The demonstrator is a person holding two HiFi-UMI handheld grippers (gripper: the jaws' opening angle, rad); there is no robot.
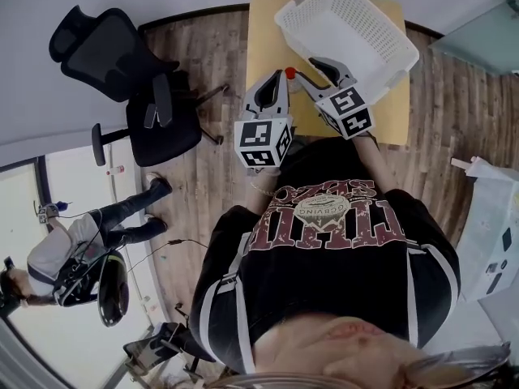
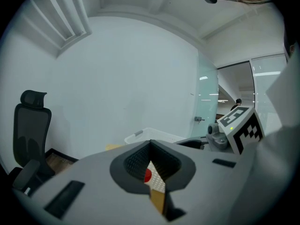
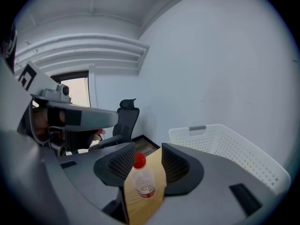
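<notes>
Right gripper [image 3: 145,153] is held with jaws spread, nothing pinched. Red-capped bottle [image 3: 140,184] is seen upright on the desk [image 3: 143,211], just ahead between those jaws. Left gripper [image 2: 150,145] jaws are pressed together, empty. White basket [image 3: 225,146] is set nearby.

The bottle [image 1: 289,73] stood on the table [image 1: 263,31], and bare tabletop ran from 9 to 12 o'clock of it in the head view, so that side lay free. From 1 to 3 o'clock the white basket [image 1: 349,31] crowded in. Its near wall sat just beside the right gripper [image 1: 309,68], which left only a narrow lane there. That gripper's jaws stood apart, wider than the bottle, with clearance on either side of it. The left gripper [image 1: 278,78], its jaws closed tip to tip, blocked the approach from 7 o'clock. Off the table at 9 o'clock, the office chair [image 1: 138,96] stood well apart across open floor [image 1: 219,47].
</notes>
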